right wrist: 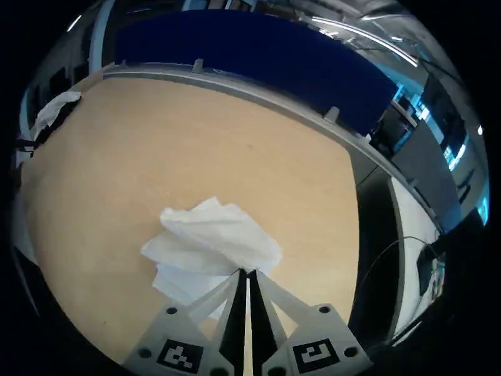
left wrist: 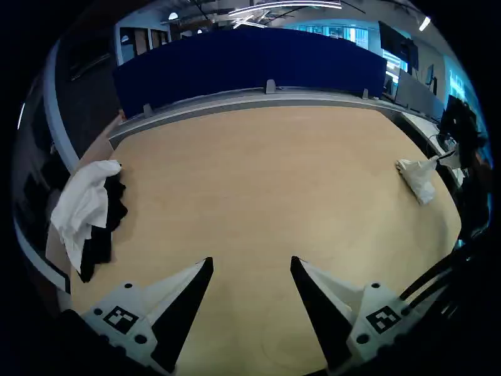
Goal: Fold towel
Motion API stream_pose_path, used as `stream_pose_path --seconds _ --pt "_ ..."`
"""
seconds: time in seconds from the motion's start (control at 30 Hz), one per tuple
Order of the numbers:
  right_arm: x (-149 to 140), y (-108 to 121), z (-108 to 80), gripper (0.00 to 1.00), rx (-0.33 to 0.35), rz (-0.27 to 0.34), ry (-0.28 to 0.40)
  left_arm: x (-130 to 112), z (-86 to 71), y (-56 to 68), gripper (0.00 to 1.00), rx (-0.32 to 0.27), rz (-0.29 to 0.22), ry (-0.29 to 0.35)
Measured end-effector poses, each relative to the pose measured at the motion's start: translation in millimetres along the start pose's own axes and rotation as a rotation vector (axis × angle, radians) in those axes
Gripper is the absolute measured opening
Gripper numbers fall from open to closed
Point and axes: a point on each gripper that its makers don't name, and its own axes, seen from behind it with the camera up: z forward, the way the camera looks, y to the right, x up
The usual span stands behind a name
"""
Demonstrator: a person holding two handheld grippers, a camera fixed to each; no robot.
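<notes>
A crumpled white towel [right wrist: 213, 241] lies on the light wooden table [right wrist: 188, 156], just ahead of my right gripper [right wrist: 247, 274]. That gripper's fingers are pressed together on the towel's near edge. In the left gripper view the same towel [left wrist: 416, 178] is a small bunch at the table's far right edge. My left gripper [left wrist: 251, 259] hovers open over bare tabletop [left wrist: 269, 182], with nothing between its fingers.
A heap of white and black cloths [left wrist: 87, 213] lies at the table's left edge, also visible far off as the cloth heap [right wrist: 53, 108]. A blue divider panel [left wrist: 250, 66] runs along the back of the table. Cables and dark equipment [left wrist: 460, 122] stand at the right.
</notes>
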Motion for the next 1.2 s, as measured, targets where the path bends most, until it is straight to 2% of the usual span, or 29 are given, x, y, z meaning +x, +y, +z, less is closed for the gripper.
stream_pose_path --seconds 0.4,0.8,1.2 --pt "-50.6 -1.6 8.3 0.03 -0.024 0.052 -0.088 -2.5 -1.3 1.7 0.91 0.004 0.01 -0.001" --pt "-72.4 0.8 14.6 0.03 -0.068 0.071 -0.149 -3.3 -6.0 -3.5 0.91 0.013 0.013 0.003" --pt "-105.7 -14.3 32.5 0.08 -0.076 0.121 -0.22 -9.9 -9.6 -1.7 0.91 0.011 0.014 0.003"
